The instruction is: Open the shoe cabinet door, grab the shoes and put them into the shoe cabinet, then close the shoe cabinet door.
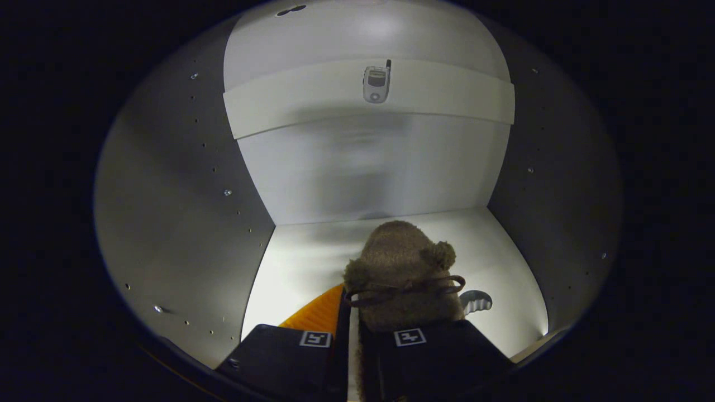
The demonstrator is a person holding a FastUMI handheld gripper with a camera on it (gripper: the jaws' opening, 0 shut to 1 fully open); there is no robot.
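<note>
One brown fuzzy shoe (403, 268), a plush slipper with two pompoms and a dark lace bow, sits inside the shoe cabinet (167, 223), held just ahead of the gripper (354, 340) and over the white cabinet floor (301, 257). The gripper's two black fingers stand close together with the shoe's heel end caught at them; they appear to be clamped on it, though the contact itself is hidden behind the finger blocks. Whether the sole already rests on the floor cannot be told.

Judging by the interior walls on both sides, the door stage looks done: the cabinet is open and the shoe has been carried in. What seems left is letting go of the shoe, drawing the gripper out and closing the door.

The count: one shoe, one orange ribbed piece (318, 312) showing beside the left finger, one small grey scalloped object (476, 301) on the floor beside the shoe. Farther back, one white shelf (313, 106) crosses the rear panel, with one small silver phone-like object (376, 84) on it. Two grey side walls, dotted with peg holes and a few screws, frame the compartment.
</note>
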